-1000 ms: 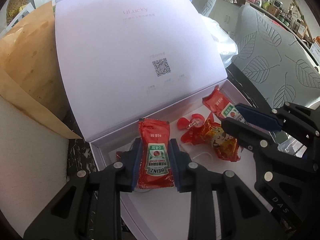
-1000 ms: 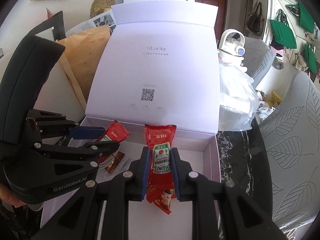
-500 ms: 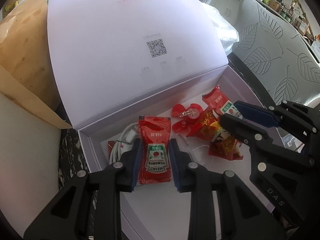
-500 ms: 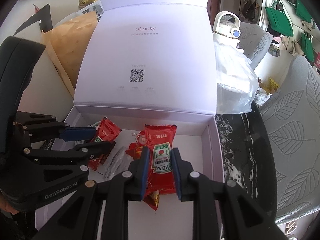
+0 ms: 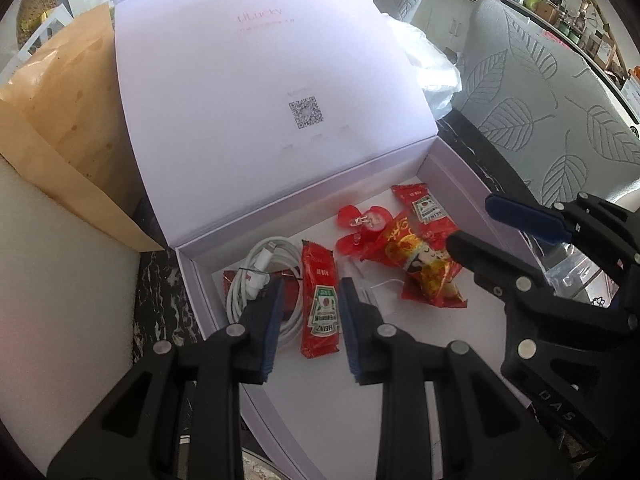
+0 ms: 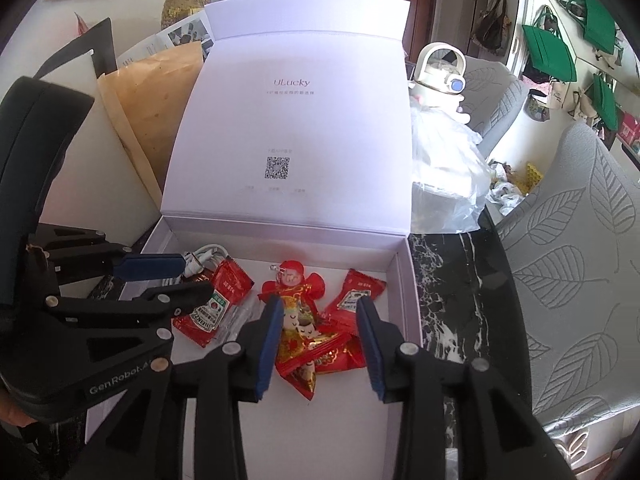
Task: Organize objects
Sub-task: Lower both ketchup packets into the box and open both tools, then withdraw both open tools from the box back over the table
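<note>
A white box [image 5: 256, 396] [image 6: 412, 280] stands open with its lid upright. My left gripper [image 5: 310, 322] is open above a red Heinz ketchup packet [image 5: 322, 304] that lies on the box floor; this packet also shows in the right wrist view [image 6: 214, 308]. My right gripper [image 6: 318, 338] is open and empty above a red snack wrapper [image 6: 312, 348] [image 5: 420, 264]. A second ketchup packet [image 6: 358, 296] [image 5: 426, 212] lies in the box to the right. A white cable coil [image 5: 256, 280] and a red plastic charm [image 5: 360, 224] [image 6: 292, 276] also lie in the box.
A brown paper bag [image 5: 64, 120] and a white foam block [image 5: 52, 300] stand left of the box. A clear plastic bag [image 6: 444, 164] sits at the right rear. The box rests on a dark marble table [image 6: 452, 300]. A grey leaf-patterned chair [image 6: 580, 240] is at the right.
Both grippers have opened and let go of their ketchup packets, which now lie in the box. Both grippers have pulled back and up a little.
</note>
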### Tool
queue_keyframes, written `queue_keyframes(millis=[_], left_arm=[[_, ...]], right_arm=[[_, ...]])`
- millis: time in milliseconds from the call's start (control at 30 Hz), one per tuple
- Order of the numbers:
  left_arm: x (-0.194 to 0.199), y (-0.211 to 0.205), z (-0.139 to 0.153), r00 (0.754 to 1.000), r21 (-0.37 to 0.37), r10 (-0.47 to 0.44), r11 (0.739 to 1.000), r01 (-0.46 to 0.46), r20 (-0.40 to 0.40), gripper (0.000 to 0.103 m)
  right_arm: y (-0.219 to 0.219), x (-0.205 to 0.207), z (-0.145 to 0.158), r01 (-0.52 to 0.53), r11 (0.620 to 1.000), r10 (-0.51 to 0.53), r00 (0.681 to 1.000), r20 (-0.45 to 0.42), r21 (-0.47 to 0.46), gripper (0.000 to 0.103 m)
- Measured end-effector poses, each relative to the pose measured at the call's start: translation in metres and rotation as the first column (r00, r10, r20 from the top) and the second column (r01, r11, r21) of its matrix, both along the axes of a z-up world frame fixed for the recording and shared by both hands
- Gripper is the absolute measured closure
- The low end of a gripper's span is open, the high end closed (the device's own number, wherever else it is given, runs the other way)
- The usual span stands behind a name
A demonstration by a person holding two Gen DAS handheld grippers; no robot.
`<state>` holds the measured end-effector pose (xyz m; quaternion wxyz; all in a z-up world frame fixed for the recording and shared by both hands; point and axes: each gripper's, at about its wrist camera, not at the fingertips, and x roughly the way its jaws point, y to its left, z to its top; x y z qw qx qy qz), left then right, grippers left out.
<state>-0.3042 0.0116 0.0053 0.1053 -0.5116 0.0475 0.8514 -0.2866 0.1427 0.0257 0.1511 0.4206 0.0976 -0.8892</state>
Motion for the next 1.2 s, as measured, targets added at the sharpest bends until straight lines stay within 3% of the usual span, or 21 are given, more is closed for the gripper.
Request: queue_keyframes(millis=[200, 467, 700, 833, 1067, 1200], left_arm=[[0.01, 0.004, 0.021, 0.999, -0.017, 0.009, 1.0, -0.009, -0.039, 0.07], [0.031, 0.004, 0.053, 0.993, -0.018, 0.022, 1.0, -0.024, -0.113, 0.048], [0.058, 0.002, 0.083, 0.982, -0.04, 0.046, 0.998, -0.055, -0.185, 0.036], [0.076, 0.001, 0.1, 0.973, -0.042, 0.049, 0.997, -0.061, -0.227, 0.024], [0.106, -0.004, 0.123, 0.963, -0.032, 0.054, 0.997, -0.065, -0.265, 0.02], [0.121, -0.008, 0.132, 0.954, -0.026, 0.07, 0.996, -0.08, -0.29, 0.018]], right_arm=[[0.008, 0.013, 0.02, 0.025, 1.0, -0.025, 0.999, -0.044, 0.009, 0.057], [0.017, 0.034, 0.048, 0.041, 0.999, -0.04, 0.994, -0.097, 0.006, 0.055], [0.018, 0.065, 0.077, 0.045, 0.999, -0.046, 0.986, -0.16, -0.004, 0.049], [0.02, 0.083, 0.093, 0.05, 0.999, -0.05, 0.98, -0.193, -0.004, 0.046], [0.019, 0.114, 0.116, 0.065, 0.998, -0.06, 0.967, -0.248, 0.014, 0.042], [0.021, 0.13, 0.125, 0.086, 0.996, -0.078, 0.958, -0.276, 0.02, 0.032]])
